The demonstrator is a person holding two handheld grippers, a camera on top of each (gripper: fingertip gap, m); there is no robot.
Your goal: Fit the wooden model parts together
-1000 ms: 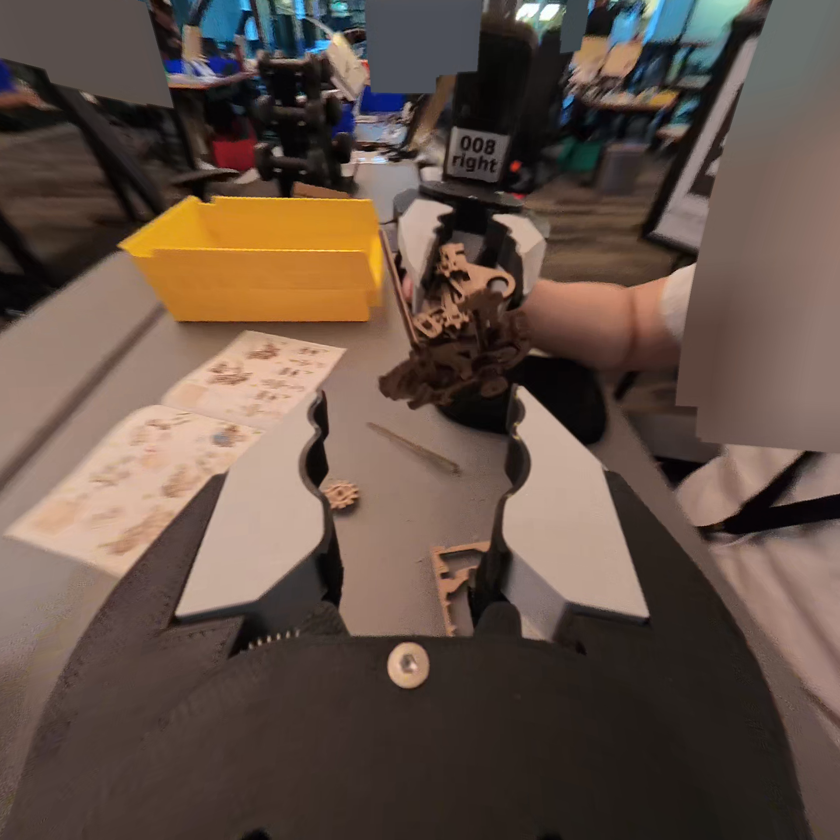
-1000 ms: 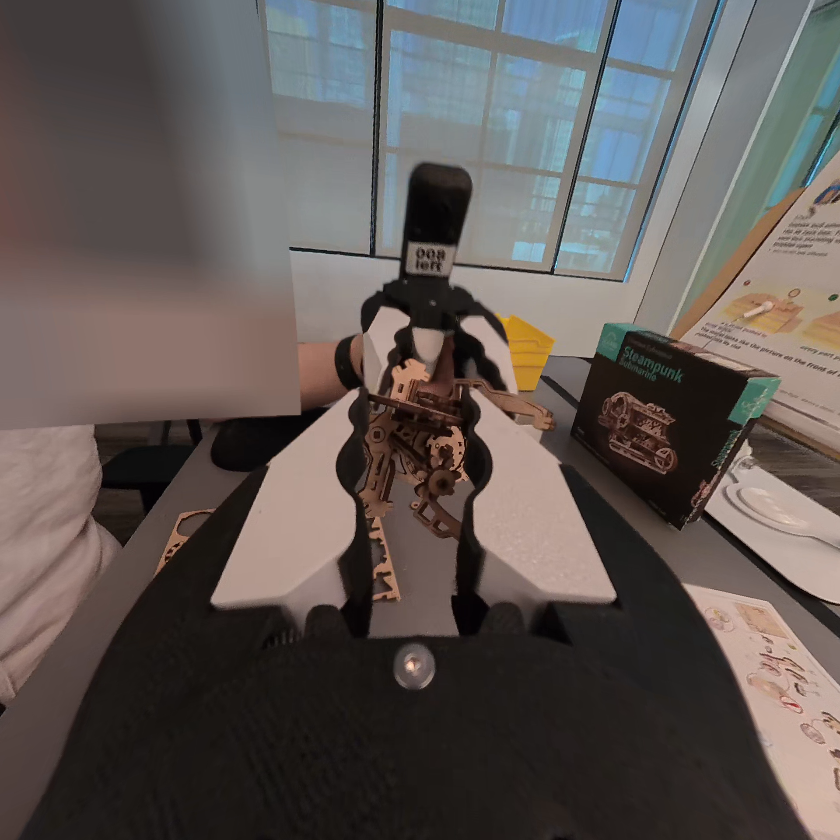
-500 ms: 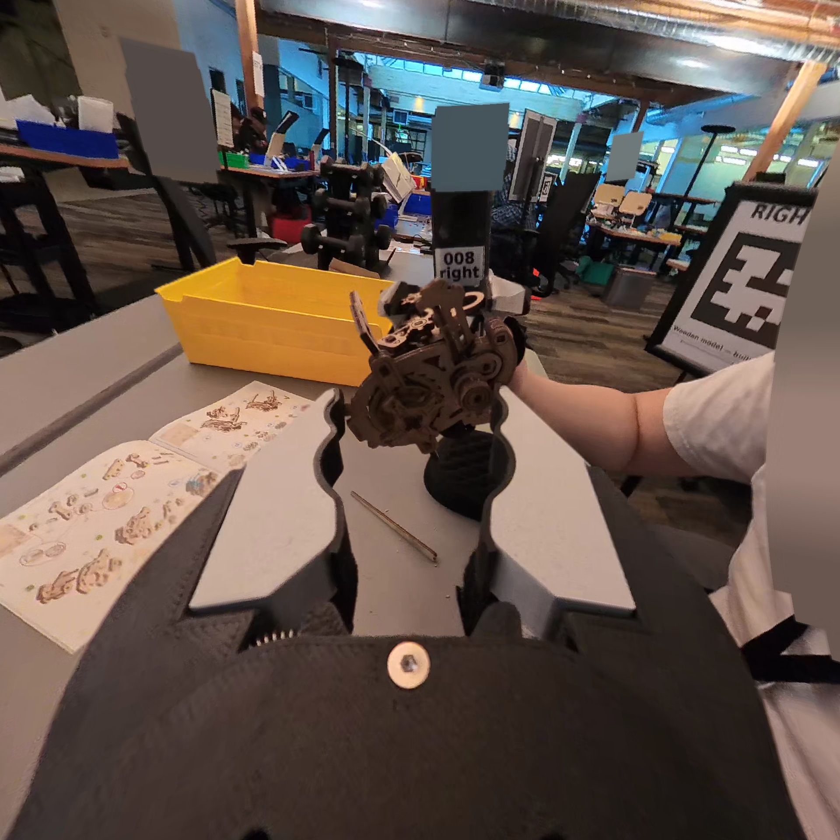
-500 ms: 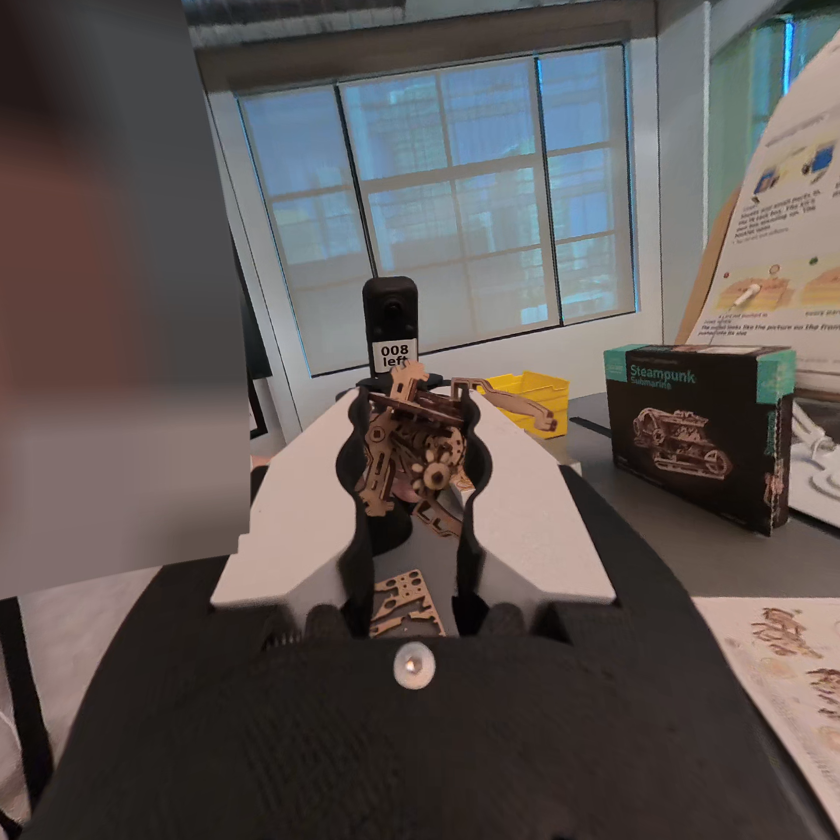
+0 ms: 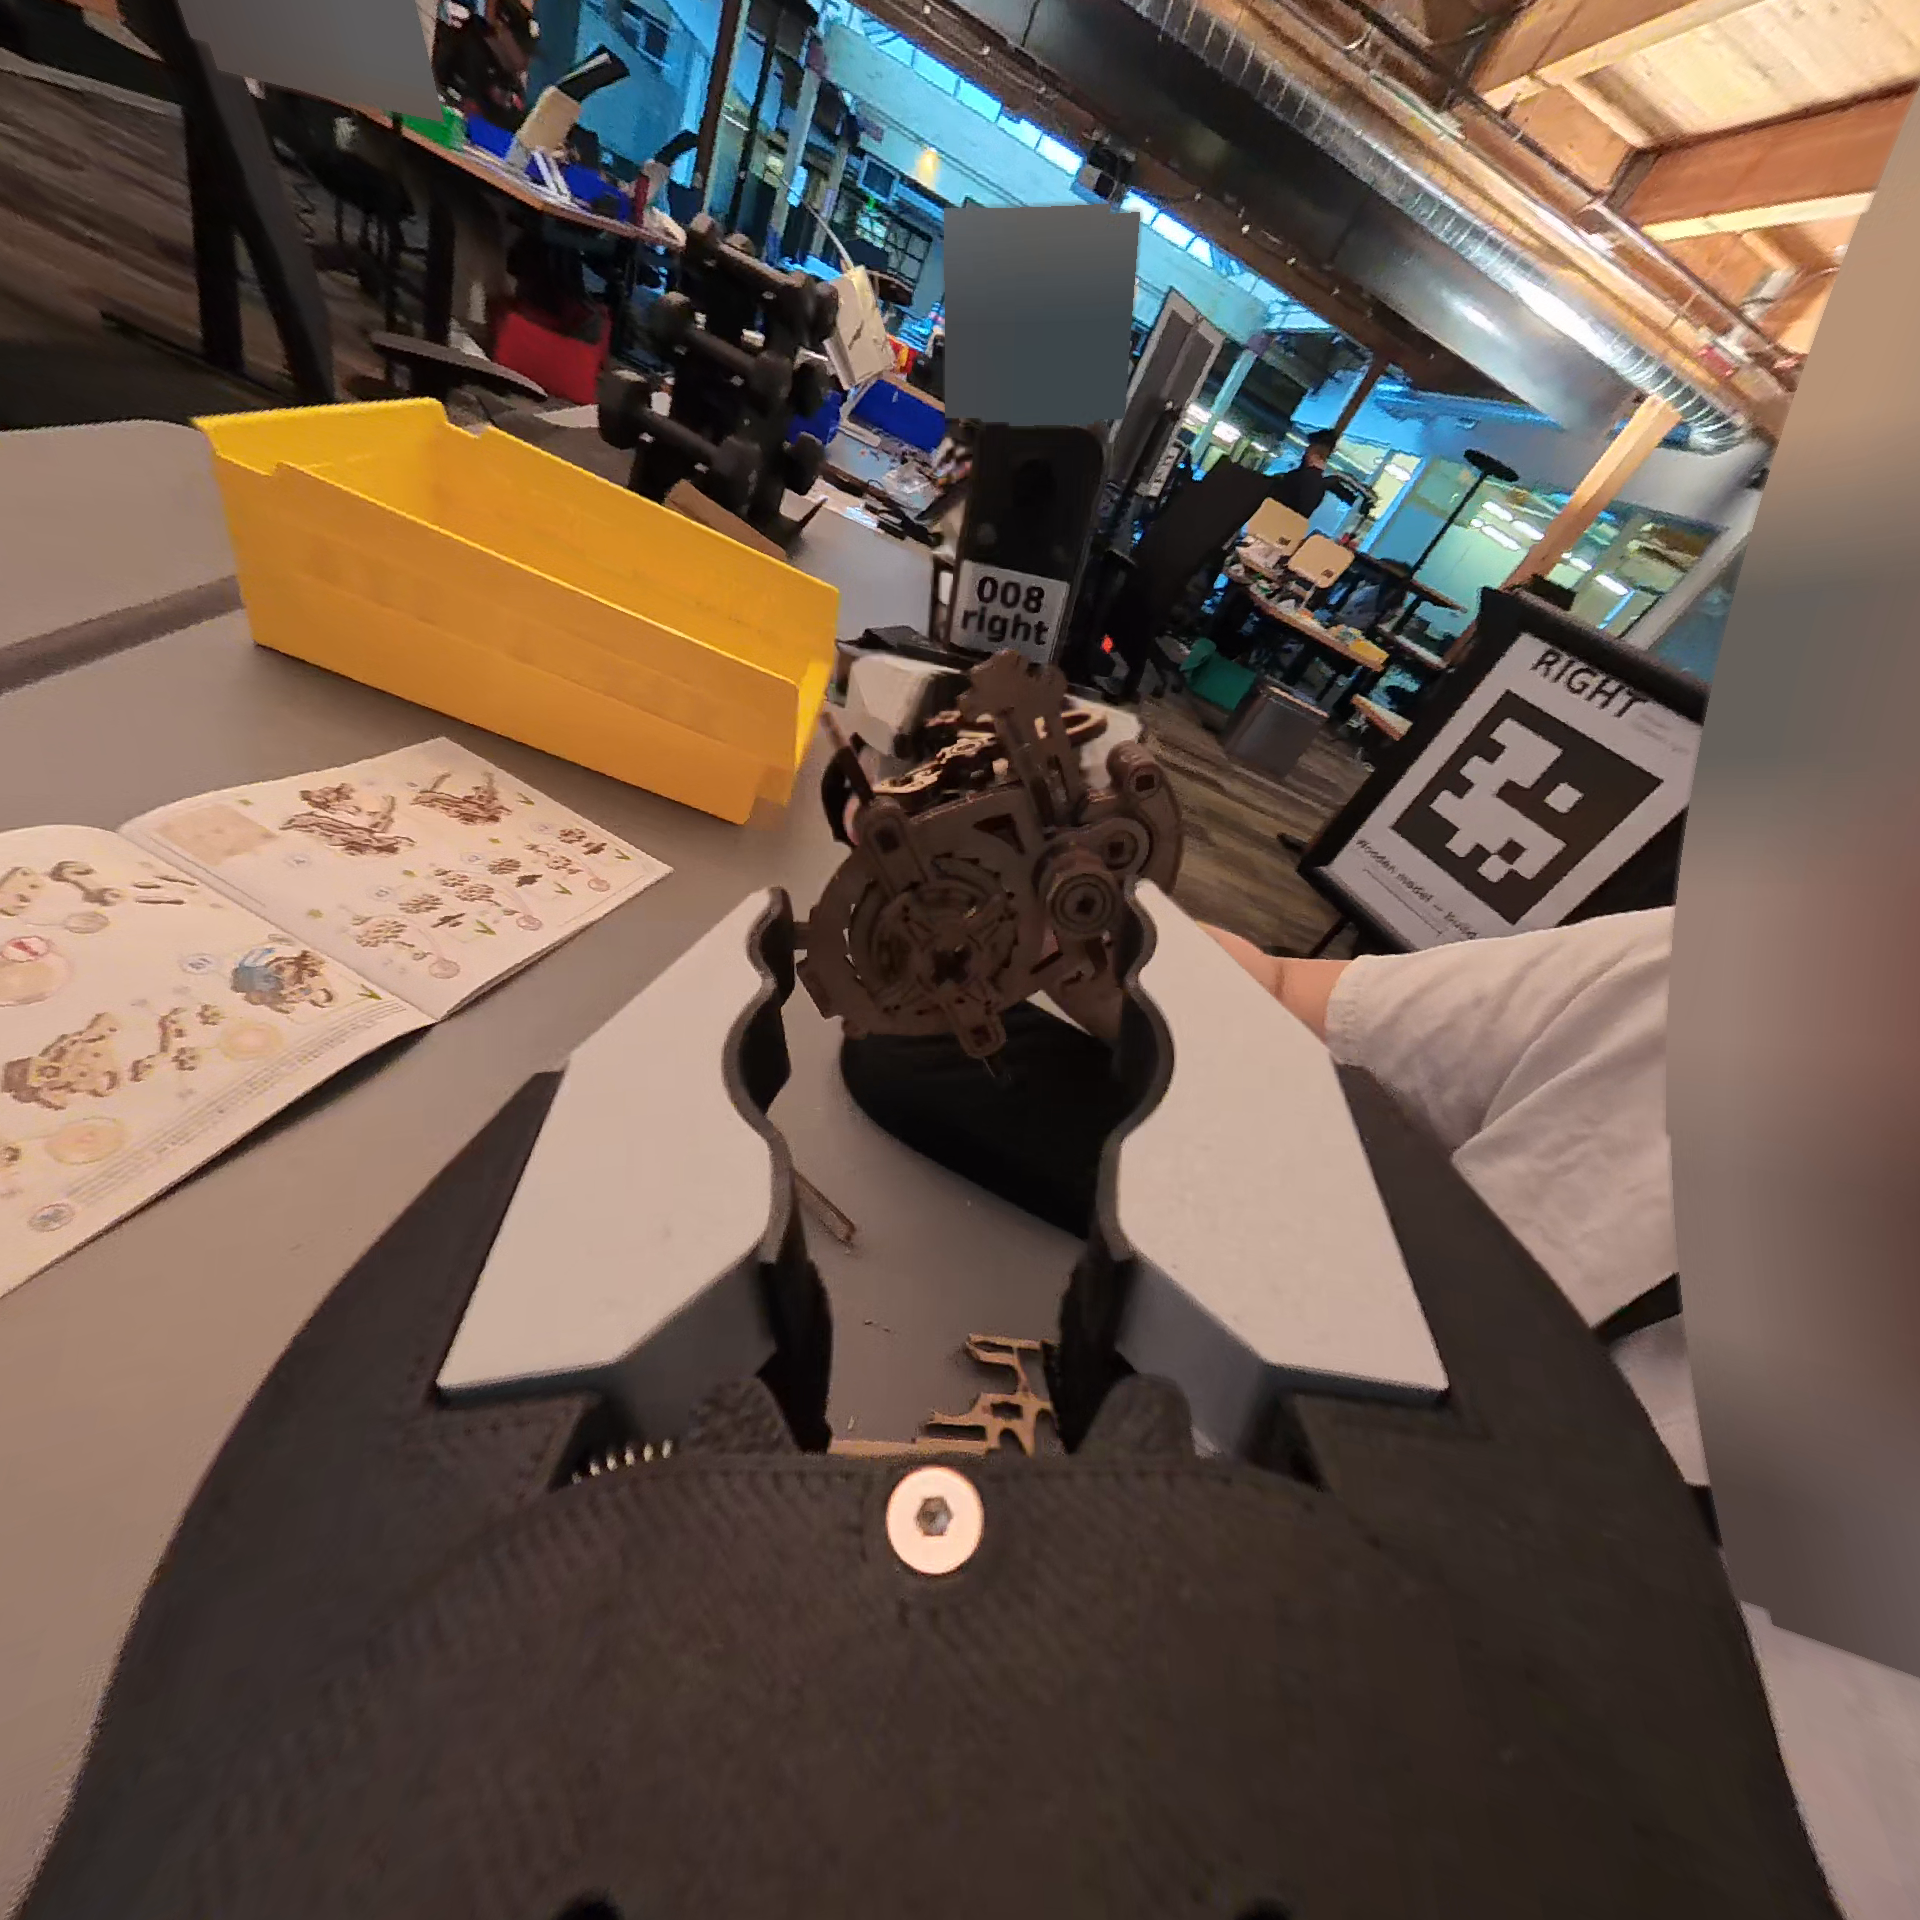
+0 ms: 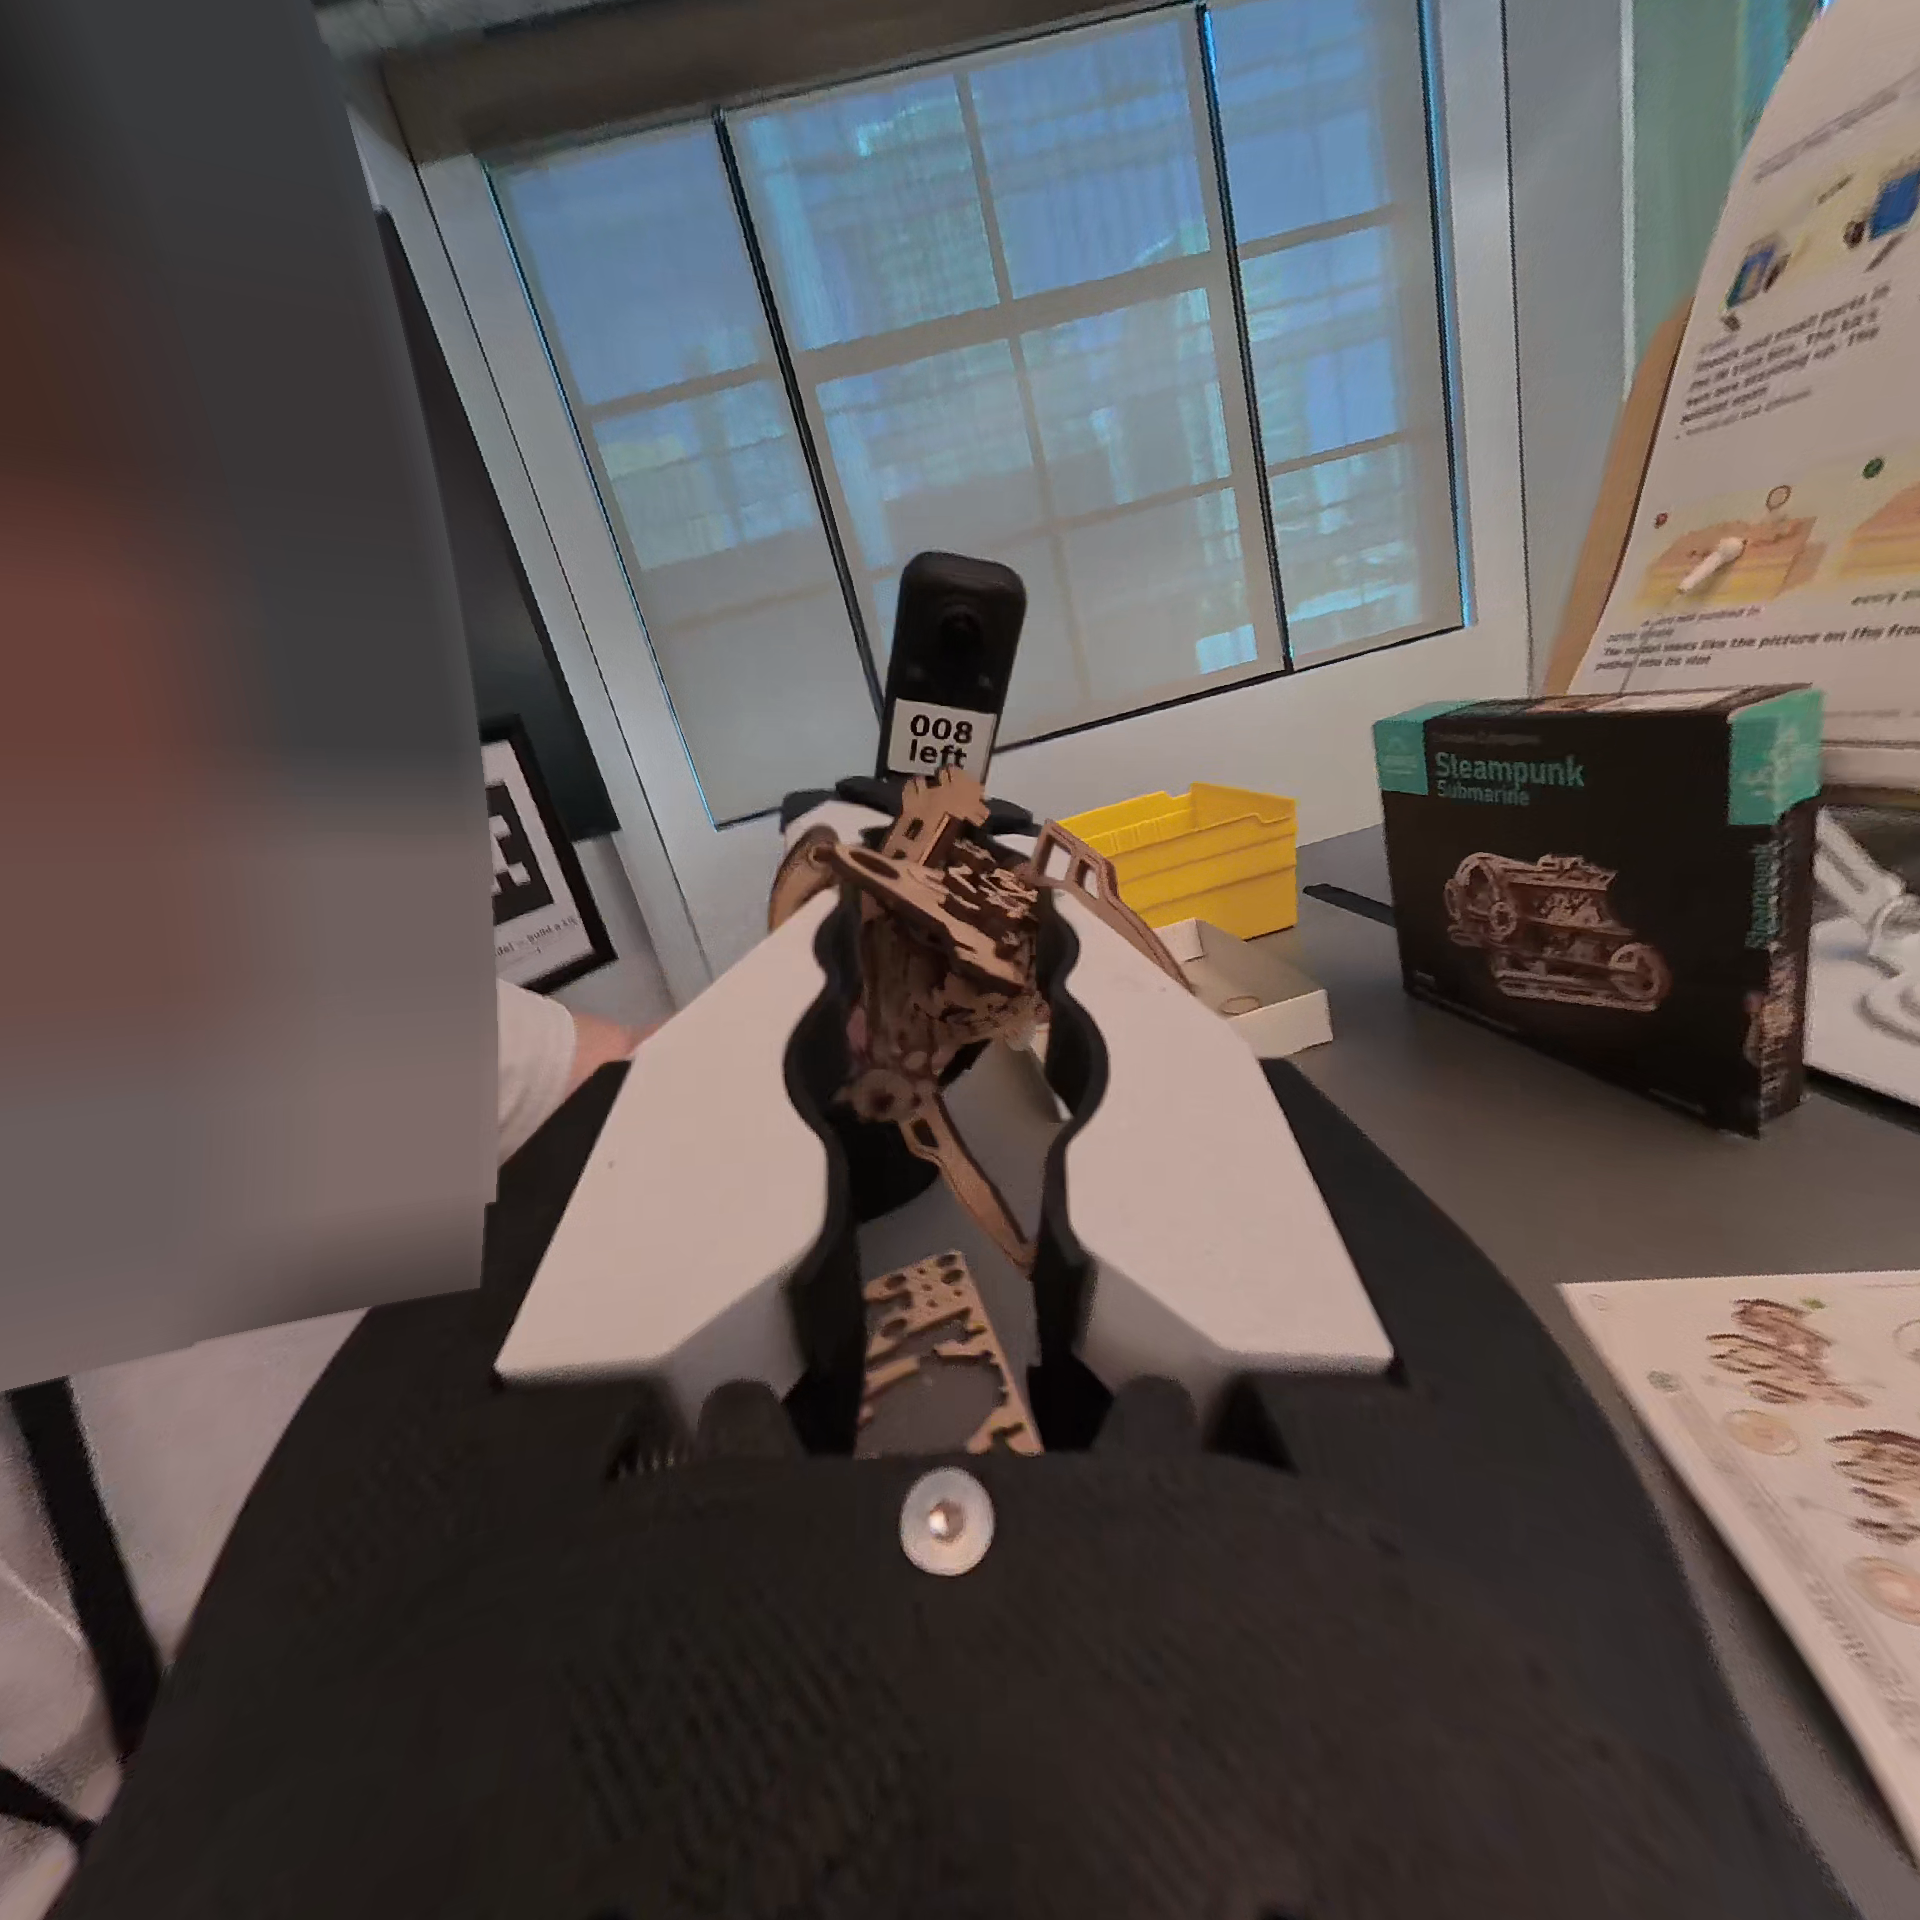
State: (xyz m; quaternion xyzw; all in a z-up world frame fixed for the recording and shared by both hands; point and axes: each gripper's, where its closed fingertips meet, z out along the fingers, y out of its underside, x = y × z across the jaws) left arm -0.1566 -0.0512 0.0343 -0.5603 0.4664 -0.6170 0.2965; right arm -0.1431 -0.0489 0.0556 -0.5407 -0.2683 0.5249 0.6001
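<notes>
A dark brown wooden gear model (image 6: 935, 956) sits between the tips of my right gripper (image 6: 940, 935), which is shut on it and holds it above the grey table (image 5: 156, 727). In the left wrist view the model (image 5: 977, 914) faces me gear side on, at the tips of my left gripper (image 5: 961, 914). The left jaws stand apart on either side of its near end. I cannot tell whether they touch it. A white finger (image 5: 894, 691) of the right gripper shows behind the model. A cut-out wooden part sheet (image 5: 997, 1392) lies on the table below; it also shows in the right wrist view (image 6: 935, 1351).
An open instruction booklet (image 5: 260, 956) and a yellow bin (image 5: 520, 582) lie to the left. A thin wooden stick (image 5: 826, 1210) lies on the table. A dark model box (image 6: 1590, 914) and a small white box (image 6: 1257, 987) stand to the right. A person's sleeve (image 5: 1455, 1018) is close. Less than 4 cm separates the two grippers' tips.
The model has come in from ahead of the left gripper to between its tips and turned its gear face toward it. The left jaws narrowed a little. The right gripper kept its hold.
</notes>
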